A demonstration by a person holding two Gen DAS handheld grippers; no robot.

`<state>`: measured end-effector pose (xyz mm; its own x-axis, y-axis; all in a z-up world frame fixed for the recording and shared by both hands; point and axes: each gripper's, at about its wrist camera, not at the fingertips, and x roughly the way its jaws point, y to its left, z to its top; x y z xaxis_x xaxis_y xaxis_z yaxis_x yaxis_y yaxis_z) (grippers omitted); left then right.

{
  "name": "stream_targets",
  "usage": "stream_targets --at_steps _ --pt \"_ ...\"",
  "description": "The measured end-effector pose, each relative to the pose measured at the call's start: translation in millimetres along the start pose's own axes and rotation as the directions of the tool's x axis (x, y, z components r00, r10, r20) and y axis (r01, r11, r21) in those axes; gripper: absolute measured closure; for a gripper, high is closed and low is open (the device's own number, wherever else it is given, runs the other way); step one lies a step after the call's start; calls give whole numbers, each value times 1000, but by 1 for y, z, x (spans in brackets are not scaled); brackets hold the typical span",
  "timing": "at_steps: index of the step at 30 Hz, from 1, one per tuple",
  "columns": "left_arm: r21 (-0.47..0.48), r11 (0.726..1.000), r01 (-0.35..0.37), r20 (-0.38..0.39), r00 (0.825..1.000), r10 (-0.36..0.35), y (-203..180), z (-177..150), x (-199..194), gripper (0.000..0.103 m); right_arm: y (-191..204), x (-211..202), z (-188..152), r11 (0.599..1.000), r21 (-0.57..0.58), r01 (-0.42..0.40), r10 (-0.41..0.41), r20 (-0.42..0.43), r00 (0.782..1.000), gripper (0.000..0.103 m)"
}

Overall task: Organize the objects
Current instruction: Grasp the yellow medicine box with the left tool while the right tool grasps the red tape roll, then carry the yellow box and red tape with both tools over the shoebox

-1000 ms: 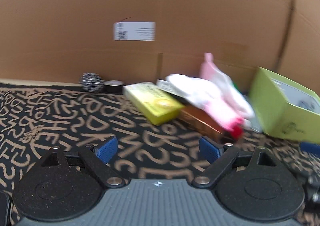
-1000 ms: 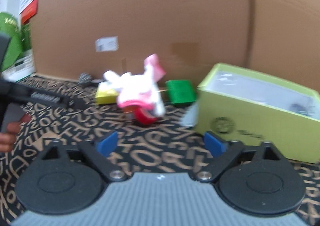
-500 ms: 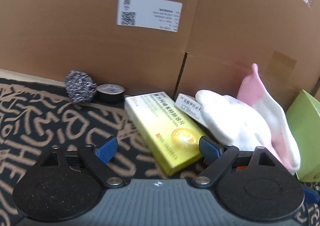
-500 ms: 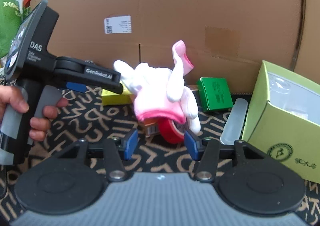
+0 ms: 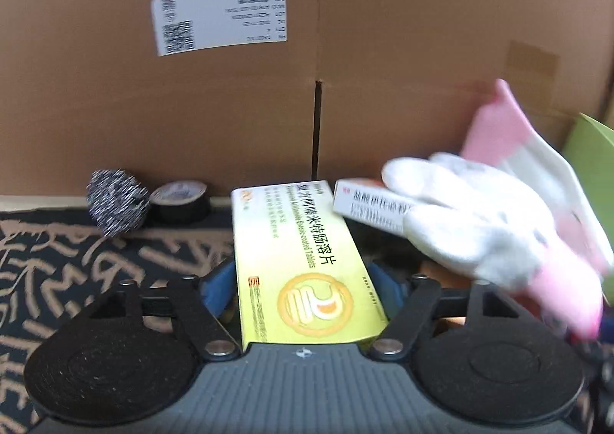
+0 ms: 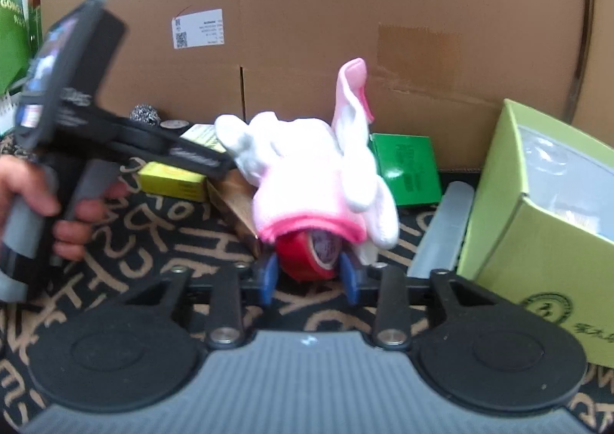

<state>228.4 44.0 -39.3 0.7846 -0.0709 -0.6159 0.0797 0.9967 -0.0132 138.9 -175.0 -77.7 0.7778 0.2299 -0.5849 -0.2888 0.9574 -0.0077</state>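
- The steel-wool scrubber [image 5: 117, 203] and a black tape roll [image 5: 180, 200] sit just beside each other at the foot of the cardboard wall [image 5: 268, 108], at the far left edge of the patterned mat [image 5: 57, 261].
- The yellow medicine box [image 5: 303, 265] lies flat on the mat between the blue pads of the left gripper [image 5: 301, 286]; its long axis runs away from the camera toward the wall, with the near end cut off by the gripper body.
- The left jaws have just been closing around the box and sit right at its long sides (real pressure cannot be made out).
- A small white carton [image 5: 368, 205] lies slanted beside the yellow box's far corner, its right end hidden under a white-and-pink glove [image 5: 479, 234], which is blurred.
- In the right wrist view, the red tape roll [image 6: 311, 253] stands on edge under the glove's cuff, hole toward the camera.
- The right gripper [image 6: 309, 276] has just been closing, and its pads now bracket the roll's flat faces, seemingly touching.
- A green packet [image 6: 406, 165] leans against the wall, and a frosted plastic piece [image 6: 441, 230] lies beside it.
- The open lime-green box [image 6: 537, 242] holds something clear (contents hard to read).
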Motion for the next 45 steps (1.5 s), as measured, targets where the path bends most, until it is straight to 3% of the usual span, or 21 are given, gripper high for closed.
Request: stream_targets --at_steps 2,5,9,12,16,17,18,20,22,26,30,34,37,39,41,43,45 --pt "24 1000 11 -4 1000 -11 7 -12 -17 28 -2 -10 -5 1000 15 -11 11 -4 1000 83" --pt "47 999 24 -25 999 -23 16 -33 -48 28 1 -34 -18 1000 4 -30 30 -4 1000 83" --pt "87 994 61 -65 996 -56 21 -62 -94 28 22 -76 -42 987 -158 26 -24 18 1000 83" --pt "117 988 102 -86 992 -92 18 -83 -119 28 45 -100 -63 947 -307 95 -87 40 995 83" --pt "134 984 116 -83 991 -106 12 -109 -138 24 67 -116 -80 928 -366 67 -54 44 998 82" --pt "143 985 99 -79 993 -88 10 -112 -141 20 75 -123 -87 939 -343 -1 14 35 999 78" --pt "153 985 77 -73 995 -66 9 -115 -145 19 75 -123 -87 939 -343 -1 14 35 999 74" --pt "170 984 58 -63 997 -48 9 -114 -148 19 78 -129 -91 963 -269 -18 34 52 998 51" --pt "164 985 56 -57 997 -47 10 -108 -146 19 75 -130 -92 973 -229 -10 25 65 998 44" --pt "128 991 48 -44 998 -43 8 -95 -134 19 51 -119 -85 1000 -18 -14 14 20 1000 44" --pt "101 993 54 -57 997 -48 5 -88 -116 19 42 -108 -80 998 60 2 -1 -6 1000 44" --pt "76 995 60 -77 996 -54 5 -86 -108 26 42 -98 -78 997 77 27 -26 -19 999 44" --pt "82 995 64 -75 996 -58 7 -88 -110 25 42 -96 -77 996 89 26 -24 -21 999 44" --pt "90 995 48 -68 997 -42 6 -90 -110 20 41 -92 -75 995 95 20 -17 -29 999 47" --pt "89 995 44 -64 997 -39 7 -91 -110 20 41 -92 -75 995 95 15 -13 -24 1000 57" --pt "97 993 66 -67 996 -60 5 -89 -113 33 40 -94 -76 995 98 11 -9 -21 1000 57" --pt "110 991 77 -87 994 -68 -1 -88 -116 34 39 -98 -77 994 108 5 -4 -13 1000 57"
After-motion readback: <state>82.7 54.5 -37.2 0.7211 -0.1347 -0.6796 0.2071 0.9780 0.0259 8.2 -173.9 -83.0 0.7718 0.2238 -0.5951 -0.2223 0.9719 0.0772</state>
